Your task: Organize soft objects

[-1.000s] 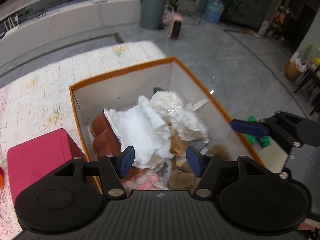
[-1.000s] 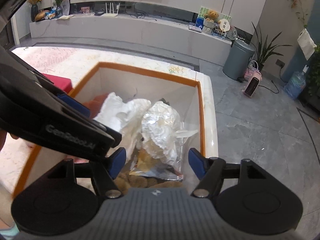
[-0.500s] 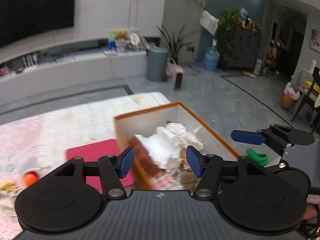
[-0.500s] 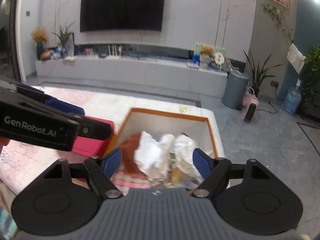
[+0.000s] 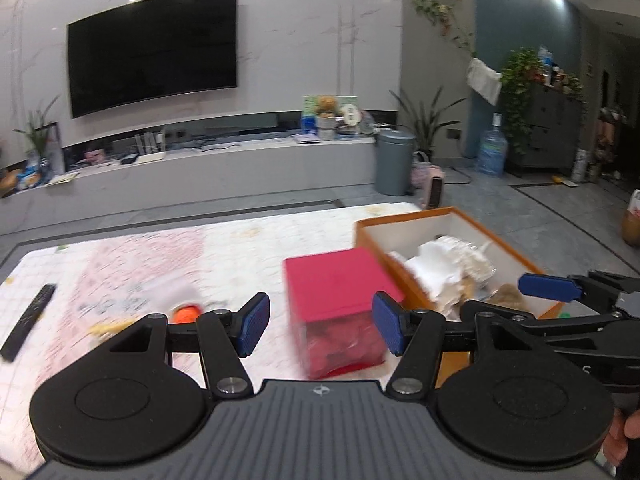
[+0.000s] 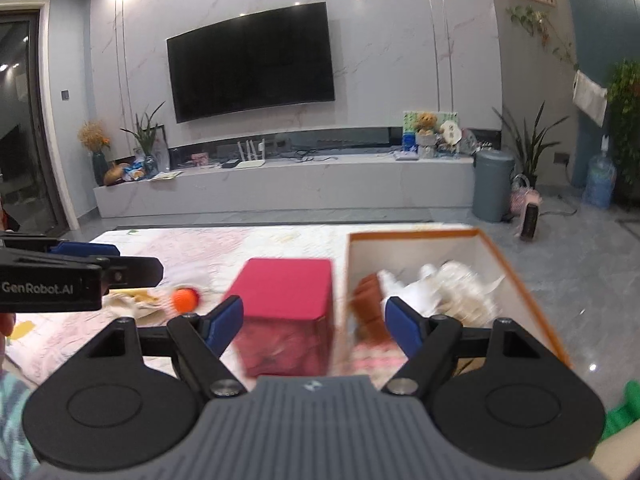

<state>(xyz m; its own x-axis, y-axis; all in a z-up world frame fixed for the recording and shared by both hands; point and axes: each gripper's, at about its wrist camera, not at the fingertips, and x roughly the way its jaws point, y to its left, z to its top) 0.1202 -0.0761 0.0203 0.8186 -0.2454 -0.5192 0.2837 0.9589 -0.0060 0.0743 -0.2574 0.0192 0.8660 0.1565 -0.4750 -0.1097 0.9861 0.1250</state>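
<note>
Both grippers are hanging empty over the mat [image 5: 248, 240], between jobs, I'd say: one lot of soft things is sitting in the orange box [image 6: 524, 280] and the next pick is not yet begun. The left gripper [image 5: 318, 330] is holding its jaws released, with nothing between the blue pads. The right gripper [image 6: 314, 330] is gaping too; its jaws have just been opening wider, and nothing is between them either.

The box is standing at the mat's right edge, with white frilly cloth [image 5: 436, 268], a brown plush [image 6: 370, 300] and something pale and crinkly piled inside. A red box [image 5: 340, 280] is sitting just beside it to the left.

Further left on the mat, loose bits are lying about: an orange ball [image 6: 185, 299] with pale, blurred scraps around it that I can't make out. To my eye those are the next candidates. Taking one calls for swinging a gripper left past the red box, tipping it down onto the mat and closing gently, since soft stuff bunches and slips.

The left view is showing a dark remote [image 5: 28, 322] at the mat's far left edge, which the right view is missing. The right view is giving the brown plush clearly, plus something green [image 6: 624, 408] at its lower right corner.
</note>
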